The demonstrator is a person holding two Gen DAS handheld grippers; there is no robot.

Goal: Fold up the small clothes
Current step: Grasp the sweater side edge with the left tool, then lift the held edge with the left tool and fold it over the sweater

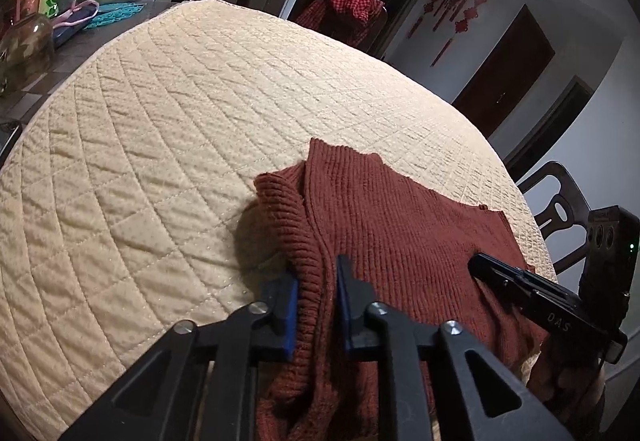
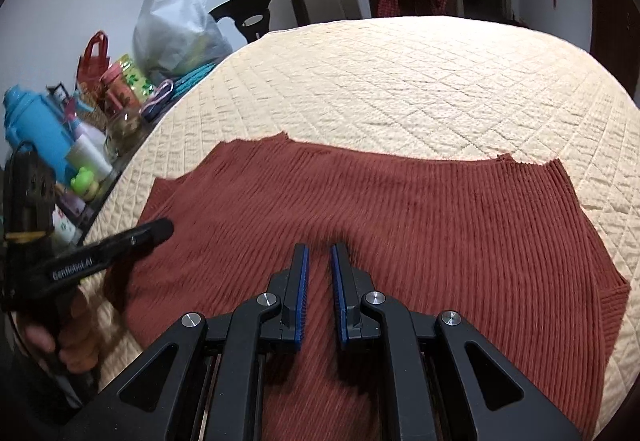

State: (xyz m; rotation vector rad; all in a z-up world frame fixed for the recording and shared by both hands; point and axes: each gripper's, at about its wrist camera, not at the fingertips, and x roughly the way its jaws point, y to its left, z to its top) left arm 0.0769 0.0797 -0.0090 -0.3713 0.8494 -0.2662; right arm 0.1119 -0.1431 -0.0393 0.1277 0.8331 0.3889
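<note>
Blue-padded left claw (image 1: 317, 295) clamps a raised fold of the ribbed rust sweater (image 2: 400, 221), which lies on the quilted cream table (image 2: 420, 81). Right claw (image 2: 319, 281) hovers above the knit, fingers slightly apart, gripping nothing. Bottles (image 2: 36, 129) and bags crowd the table's left edge.

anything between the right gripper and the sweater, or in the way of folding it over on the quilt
Nothing visible. The right gripper hovers directly over the rust-red sweater, jaws slightly apart and empty. The left gripper has a fold of its edge between its fingers. The cream quilt beyond is bare.
</note>
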